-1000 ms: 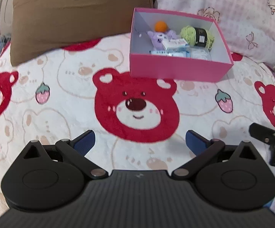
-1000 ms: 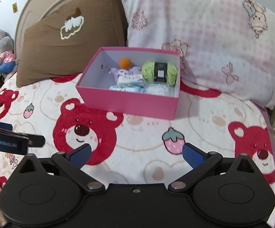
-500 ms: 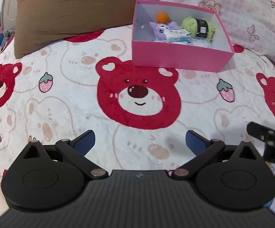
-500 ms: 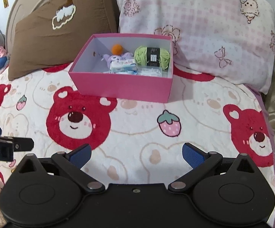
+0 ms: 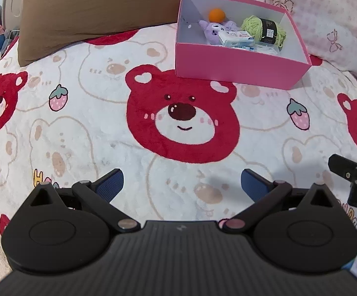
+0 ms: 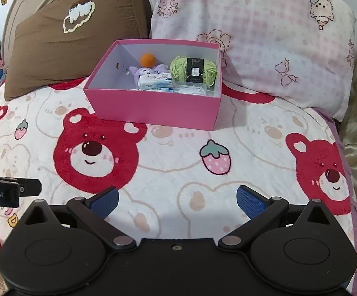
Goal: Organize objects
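We hold the left gripper and the right gripper low over the bed's bear-print blanket, both spread wide and empty. The things to organize sit together in the pink box, which rests on the blanket just before the pillows: a green yarn skein, an orange ball, a purple plush and a white packet. We judge the sorting largely done, since nothing loose shows on the blanket. The box's near wall hides its floor, so the pale items under the packet stay unclear to us.
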`<action>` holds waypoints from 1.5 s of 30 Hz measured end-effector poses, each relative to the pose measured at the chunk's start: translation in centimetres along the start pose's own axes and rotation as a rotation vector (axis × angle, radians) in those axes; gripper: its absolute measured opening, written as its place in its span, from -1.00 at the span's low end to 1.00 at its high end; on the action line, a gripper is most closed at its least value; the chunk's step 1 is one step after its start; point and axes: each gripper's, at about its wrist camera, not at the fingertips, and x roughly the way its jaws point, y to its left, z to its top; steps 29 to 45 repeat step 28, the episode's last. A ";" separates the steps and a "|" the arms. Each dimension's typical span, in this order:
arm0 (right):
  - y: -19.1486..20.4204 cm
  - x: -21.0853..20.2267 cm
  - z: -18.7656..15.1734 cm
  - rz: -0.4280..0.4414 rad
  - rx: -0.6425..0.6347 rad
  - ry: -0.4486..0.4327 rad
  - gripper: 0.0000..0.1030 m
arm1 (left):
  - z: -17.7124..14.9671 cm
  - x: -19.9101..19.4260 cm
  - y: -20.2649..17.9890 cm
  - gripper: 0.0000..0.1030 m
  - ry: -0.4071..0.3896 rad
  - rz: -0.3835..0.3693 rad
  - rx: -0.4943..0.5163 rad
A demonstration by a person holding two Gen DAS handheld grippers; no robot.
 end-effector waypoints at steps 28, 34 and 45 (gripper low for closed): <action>-0.3 -0.3 -0.6 -0.010 -0.010 0.003 1.00 | -0.4 -1.0 -0.8 1.00 -0.005 -0.027 0.020; -0.3 -0.3 -0.6 -0.010 -0.010 0.003 1.00 | -0.4 -1.0 -0.8 1.00 -0.005 -0.027 0.020; -0.3 -0.3 -0.6 -0.010 -0.010 0.003 1.00 | -0.4 -1.0 -0.8 1.00 -0.005 -0.027 0.020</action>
